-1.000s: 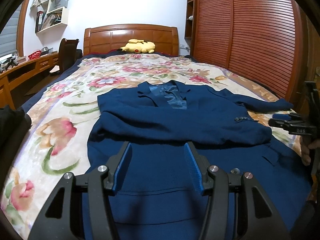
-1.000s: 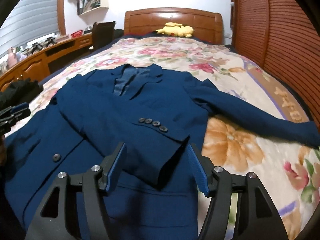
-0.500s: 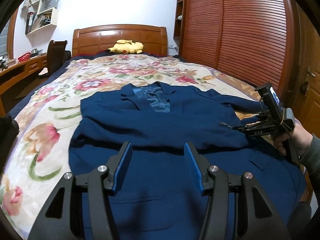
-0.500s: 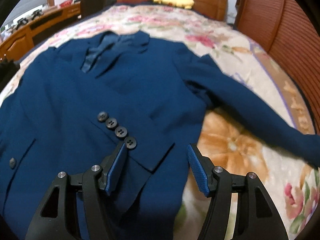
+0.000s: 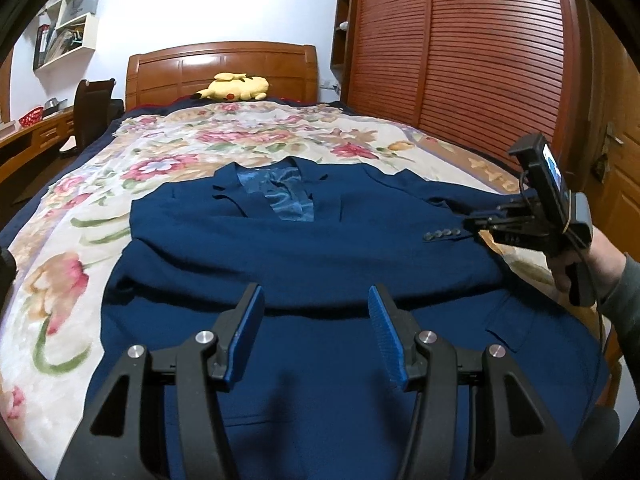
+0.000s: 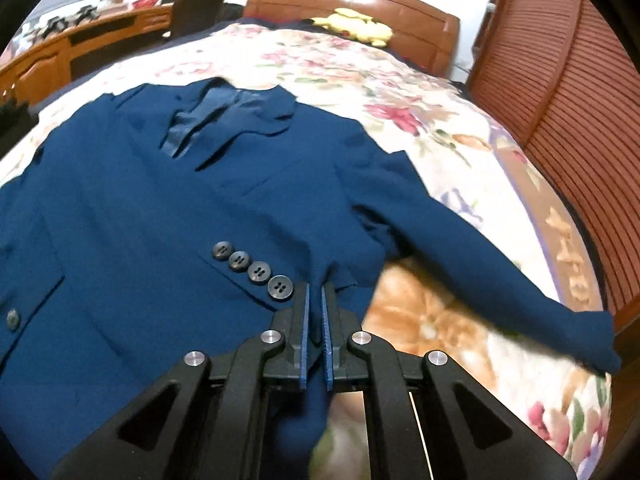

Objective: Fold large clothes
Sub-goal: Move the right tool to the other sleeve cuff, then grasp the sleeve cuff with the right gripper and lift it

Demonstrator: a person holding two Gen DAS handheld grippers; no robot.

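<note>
A dark blue suit jacket [image 5: 304, 256] lies front up on the floral bedspread [image 5: 168, 160]; it also shows in the right wrist view [image 6: 140, 216]. One sleeve is folded across the chest, its cuff with several buttons [image 6: 248, 268] at the right. My right gripper [image 6: 315, 296] is shut on that sleeve cuff's edge beside the buttons; it also shows in the left wrist view [image 5: 472, 224]. The other sleeve [image 6: 480, 264] stretches out to the right on the bed. My left gripper [image 5: 316, 312] is open and empty above the jacket's lower front.
A yellow plush toy [image 5: 236, 88] lies by the wooden headboard [image 5: 220, 68]. A slatted wooden wardrobe [image 5: 480, 60] runs along the right of the bed. A desk with a chair [image 5: 92, 108] stands on the left.
My right gripper moved down onto the folded sleeve's cuff and closed on it. My left gripper stayed open and hardly moved.
</note>
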